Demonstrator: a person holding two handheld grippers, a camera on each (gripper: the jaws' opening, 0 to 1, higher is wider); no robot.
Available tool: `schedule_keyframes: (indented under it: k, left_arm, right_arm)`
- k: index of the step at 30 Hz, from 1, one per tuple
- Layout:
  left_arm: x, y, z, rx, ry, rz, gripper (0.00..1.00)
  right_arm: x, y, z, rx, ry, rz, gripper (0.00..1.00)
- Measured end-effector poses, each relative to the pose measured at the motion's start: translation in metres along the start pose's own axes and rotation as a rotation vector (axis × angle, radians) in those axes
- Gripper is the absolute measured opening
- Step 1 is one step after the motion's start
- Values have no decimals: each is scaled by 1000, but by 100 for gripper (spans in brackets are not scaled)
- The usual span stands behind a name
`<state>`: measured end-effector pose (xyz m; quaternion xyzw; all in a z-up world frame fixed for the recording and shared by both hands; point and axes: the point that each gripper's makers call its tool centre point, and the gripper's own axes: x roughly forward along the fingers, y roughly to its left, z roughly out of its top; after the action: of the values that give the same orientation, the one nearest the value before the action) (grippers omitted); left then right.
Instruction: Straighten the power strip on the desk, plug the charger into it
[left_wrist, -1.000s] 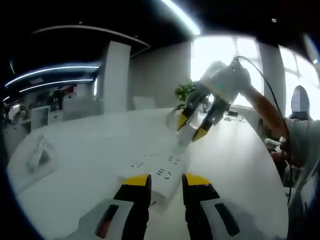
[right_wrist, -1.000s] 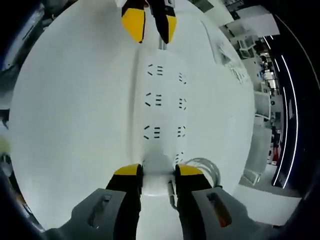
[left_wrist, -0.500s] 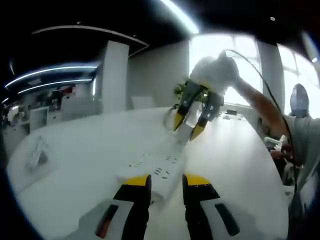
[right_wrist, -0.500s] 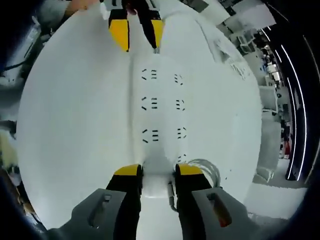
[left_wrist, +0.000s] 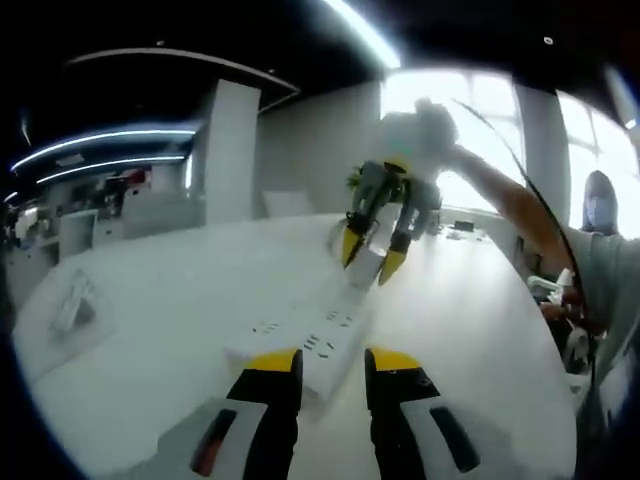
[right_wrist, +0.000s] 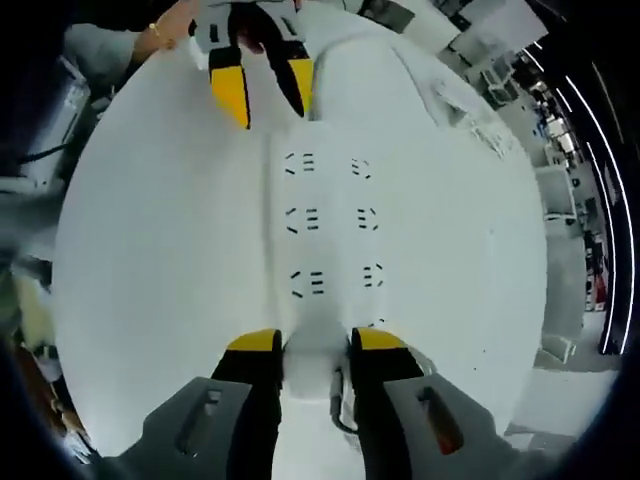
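Power strip (right_wrist: 322, 225), white and long, is seen lying on the white desk (right_wrist: 150, 250), held at both ends so that it can be turned into line as one piece. In the right gripper view, at the left and top, the left gripper (right_wrist: 262, 88) is seen closed on the far end, and the right gripper (right_wrist: 316, 343) is clamped narrowly on the near end, where the cable (right_wrist: 340, 415) leaves the strip. Three rows of sockets face up between the two grips.

In the left gripper view the strip (left_wrist: 330, 335) runs from the left gripper (left_wrist: 332, 362) at the bottom toward the right gripper (left_wrist: 368, 258) higher up; the far end appears raised off the desk (left_wrist: 150, 330), though blur makes this uncertain. To the right, a person's sleeve (left_wrist: 600, 280) is cut by the edge.

Whether the strip's underside touches the desk cannot be told. Most of the cable is hidden under the right gripper's jaws. Items near the desk's left edge are too blurred to name.
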<state>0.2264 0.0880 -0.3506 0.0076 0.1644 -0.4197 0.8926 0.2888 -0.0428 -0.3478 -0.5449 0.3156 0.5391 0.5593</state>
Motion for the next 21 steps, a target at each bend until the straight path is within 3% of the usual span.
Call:
schedule_keyframes:
  k: [2, 7, 9, 16, 18, 21]
  left_arm:
    - [0, 0, -1, 1, 5, 2, 25]
    - [3, -2, -3, 1, 14, -6, 25]
    - [4, -3, -4, 8, 20, -7, 25]
    - [2, -3, -2, 5, 18, -8, 25]
    - [1, -2, 0, 3, 9, -4, 25]
    - [0, -3, 2, -4, -3, -6, 25]
  right_arm:
    - [0, -4, 0, 14, -18, 11, 26]
    - [4, 0, 2, -91, 128, 22, 26]
    - [6, 0, 4, -90, 126, 22, 26]
    - [4, 1, 2, 89, -65, 54, 27]
    - [6, 2, 3, 90, -62, 61, 27]
    - [9, 4, 4, -1, 52, 54, 27]
